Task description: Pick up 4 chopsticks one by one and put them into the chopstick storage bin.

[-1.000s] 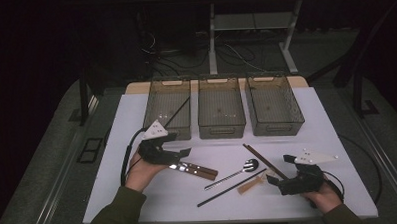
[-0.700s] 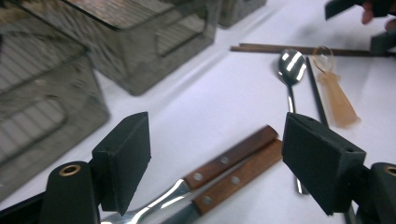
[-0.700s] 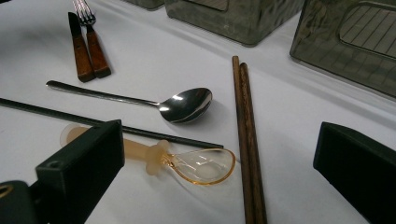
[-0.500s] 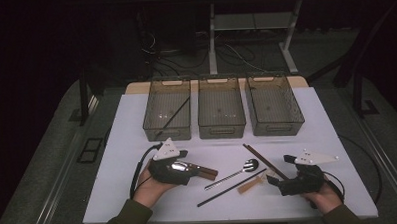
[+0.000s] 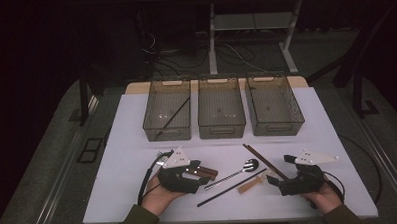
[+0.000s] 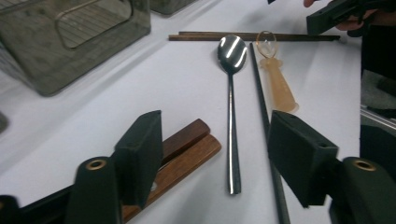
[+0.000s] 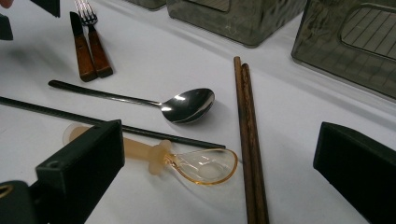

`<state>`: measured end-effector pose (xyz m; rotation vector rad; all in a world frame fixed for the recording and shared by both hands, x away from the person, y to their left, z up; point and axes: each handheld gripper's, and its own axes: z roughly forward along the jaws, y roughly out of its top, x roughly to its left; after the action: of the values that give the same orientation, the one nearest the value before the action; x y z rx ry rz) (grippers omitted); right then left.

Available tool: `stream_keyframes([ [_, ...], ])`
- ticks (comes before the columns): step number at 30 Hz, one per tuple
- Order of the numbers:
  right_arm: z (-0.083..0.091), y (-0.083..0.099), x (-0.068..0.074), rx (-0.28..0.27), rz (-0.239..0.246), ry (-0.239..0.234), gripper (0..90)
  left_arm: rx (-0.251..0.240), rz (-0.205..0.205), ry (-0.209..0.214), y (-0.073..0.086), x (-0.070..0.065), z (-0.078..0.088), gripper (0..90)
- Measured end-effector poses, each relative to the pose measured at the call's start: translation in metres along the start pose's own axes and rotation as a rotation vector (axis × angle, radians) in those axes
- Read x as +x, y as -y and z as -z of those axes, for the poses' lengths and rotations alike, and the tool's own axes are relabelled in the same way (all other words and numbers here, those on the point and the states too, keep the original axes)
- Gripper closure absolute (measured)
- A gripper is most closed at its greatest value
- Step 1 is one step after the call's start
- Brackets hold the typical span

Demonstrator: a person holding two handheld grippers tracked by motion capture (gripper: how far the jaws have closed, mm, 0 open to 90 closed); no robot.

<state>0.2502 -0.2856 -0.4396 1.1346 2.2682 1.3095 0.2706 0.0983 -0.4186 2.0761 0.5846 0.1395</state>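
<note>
The left gripper (image 6: 212, 158), jaws just closing yet clear of everything, should settle squarely over the two wooden handles (image 6: 180, 154) before clamping, while the right gripper (image 7: 219, 172) waits released.

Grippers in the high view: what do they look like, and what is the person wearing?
Both are black handheld units. The left claw and right claw each carry a pale grey three-cornered plate on top and trail a black cable. Up close, the jaws are blocky black pads with brass-coloured rivets. The sleeves look olive-brown.
</note>
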Motion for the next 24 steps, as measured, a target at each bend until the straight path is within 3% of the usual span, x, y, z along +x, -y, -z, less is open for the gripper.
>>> stream_keyframes([
  [5,-0.001,0.0,0.0,0.001,0.004,0.0,1.5,0.007,0.012,0.034,0.001,-0.003,-0.005,49.3],
  [10,0.0,0.0,0.0,0.003,0.001,0.002,1.5,0.031,-0.007,0.063,0.001,-0.011,-0.012,61.2],
  [13,0.0,0.0,0.0,0.003,0.001,0.002,1.5,0.057,-0.03,0.073,0.001,-0.015,-0.018,65.5],
  [20,-0.001,0.0,0.0,0.003,0.003,0.002,1.5,0.094,-0.036,0.093,0.001,-0.02,-0.026,73.2],
  [24,-0.002,0.0,0.0,0.004,0.004,0.001,1.5,0.092,-0.018,0.099,0.0,-0.019,-0.03,76.1],
])
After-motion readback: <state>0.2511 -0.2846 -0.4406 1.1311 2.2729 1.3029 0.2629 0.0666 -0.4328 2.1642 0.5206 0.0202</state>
